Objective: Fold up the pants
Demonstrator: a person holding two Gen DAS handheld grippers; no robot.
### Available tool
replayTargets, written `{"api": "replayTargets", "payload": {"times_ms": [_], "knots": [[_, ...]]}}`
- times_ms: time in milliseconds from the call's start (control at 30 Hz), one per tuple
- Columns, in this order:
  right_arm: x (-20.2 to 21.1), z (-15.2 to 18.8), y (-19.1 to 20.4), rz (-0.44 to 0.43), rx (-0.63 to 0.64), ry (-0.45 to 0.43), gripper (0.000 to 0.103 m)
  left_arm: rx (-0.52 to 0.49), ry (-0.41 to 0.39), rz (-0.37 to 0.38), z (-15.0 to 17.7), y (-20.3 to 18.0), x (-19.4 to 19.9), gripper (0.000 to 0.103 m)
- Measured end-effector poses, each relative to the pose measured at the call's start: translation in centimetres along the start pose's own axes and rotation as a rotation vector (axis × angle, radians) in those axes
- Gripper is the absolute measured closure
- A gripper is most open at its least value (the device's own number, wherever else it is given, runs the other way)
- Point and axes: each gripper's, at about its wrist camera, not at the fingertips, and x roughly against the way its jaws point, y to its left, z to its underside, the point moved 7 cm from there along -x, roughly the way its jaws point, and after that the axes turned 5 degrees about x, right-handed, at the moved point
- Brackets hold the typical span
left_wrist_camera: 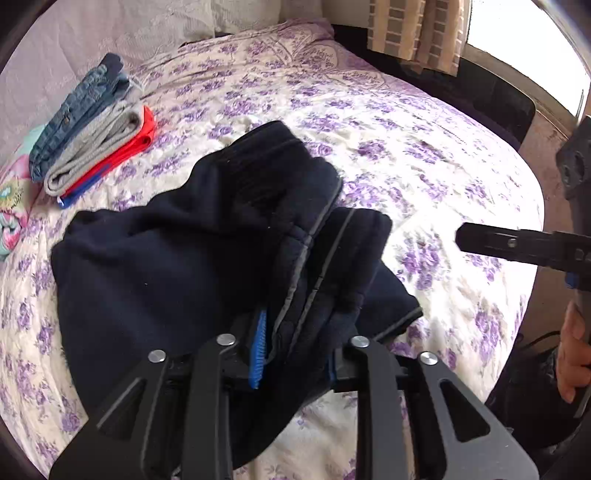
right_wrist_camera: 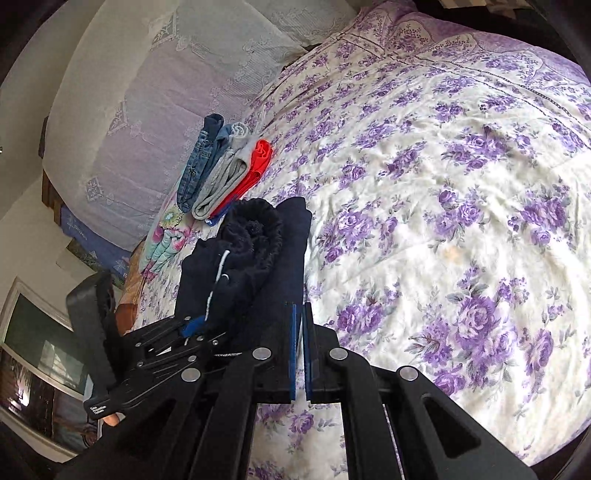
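Dark navy fleece pants (left_wrist_camera: 192,258) with a grey side stripe lie bunched on the floral bedspread (left_wrist_camera: 406,147). My left gripper (left_wrist_camera: 291,354) is shut on a thick fold of them, the cloth draped over its fingers. In the right wrist view the pants (right_wrist_camera: 255,254) show their gathered waistband and a white drawstring, and the left gripper (right_wrist_camera: 192,332) holds their near edge. My right gripper (right_wrist_camera: 301,354) is shut with nothing between its blue pads, just right of the pants. It also shows in the left wrist view (left_wrist_camera: 480,242), apart from the cloth.
A stack of folded jeans, grey and red clothes (left_wrist_camera: 92,136) lies at the bed's left, also in the right wrist view (right_wrist_camera: 225,173). Pale pillows (right_wrist_camera: 147,122) lean behind it. A curtain and window (left_wrist_camera: 424,33) stand beyond the bed's far edge.
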Motion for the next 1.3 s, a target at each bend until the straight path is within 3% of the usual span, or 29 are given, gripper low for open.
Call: {"api": "replayTargets", "payload": {"times_ms": [33,67,100,133,167,200,267,333,433,500,567,667,733,767,867,900,967,1000,1067,1300], "knots": [[-0.3,0.0,0.1,0.003,-0.005,0.005,0.098,0.014,-0.010,0.087,-0.2,-0.4,1.3,0.041],[-0.7,0.0,0.2,0.007,-0.008,0.010,0.097,0.041,-0.032,0.176,-0.5,-0.6,2.8,0.019],[-1.0,0.0,0.4,0.011,-0.007,0.017,0.095,0.064,-0.069,0.249,-0.7,-0.6,4.6,0.012],[-1.2,-0.1,0.8,0.010,-0.003,0.020,0.092,0.066,-0.097,0.299,-1.4,-1.1,6.0,0.012],[-1.2,-0.4,1.4,0.008,0.006,0.015,0.081,0.066,-0.121,0.333,-1.7,-1.0,7.2,0.012],[-1.1,-0.7,2.3,0.004,0.027,0.001,0.068,0.078,-0.147,0.338,-2.0,-0.5,8.3,0.012],[-0.8,-1.4,4.8,-0.006,0.100,-0.027,0.067,0.131,-0.190,0.303,-2.4,1.5,10.0,0.012],[-1.1,-2.1,7.6,-0.034,0.170,-0.034,0.066,0.201,-0.222,0.202,-2.2,5.0,10.7,0.012],[-3.1,-3.0,10.8,-0.040,0.244,-0.017,0.067,0.334,-0.222,0.078,-1.2,11.1,10.5,0.023],[-4.8,-3.3,11.8,-0.021,0.287,-0.001,0.069,0.432,-0.195,0.096,-0.4,14.0,9.9,0.032],[-7.0,-3.3,10.8,0.063,0.280,0.052,0.074,0.475,-0.177,0.126,0.6,15.3,9.6,0.035],[-9.5,-2.8,7.2,0.210,0.214,0.130,0.100,0.471,-0.158,0.133,2.0,15.4,9.2,0.035],[-9.3,-3.1,7.3,0.209,0.197,0.159,0.101,0.457,-0.145,0.153,2.6,14.9,8.5,0.035],[-9.1,-3.6,8.5,0.197,0.221,0.167,0.094,0.452,-0.139,0.164,2.9,14.6,8.3,0.035],[-9.7,-5.6,15.0,0.141,0.427,0.160,0.090,0.446,-0.117,0.203,3.6,13.9,7.5,0.042],[-10.7,-6.0,17.2,0.124,0.501,0.181,0.071,0.445,-0.108,0.216,3.9,13.7,7.2,0.048],[-14.3,-6.2,20.9,0.074,0.624,0.282,0.054,0.445,-0.082,0.244,4.5,13.0,6.3,0.057],[-16.5,-6.1,22.1,0.063,0.661,0.349,0.055,0.438,-0.063,0.242,4.9,12.7,5.6,0.068],[-20.6,-6.0,23.5,0.086,0.689,0.459,0.055,0.442,-0.033,0.228,5.7,12.5,4.5,0.078],[-28.8,-5.1,25.5,0.169,0.785,0.607,0.057,0.429,-0.029,0.233,7.0,12.2,3.8,0.080]]}}
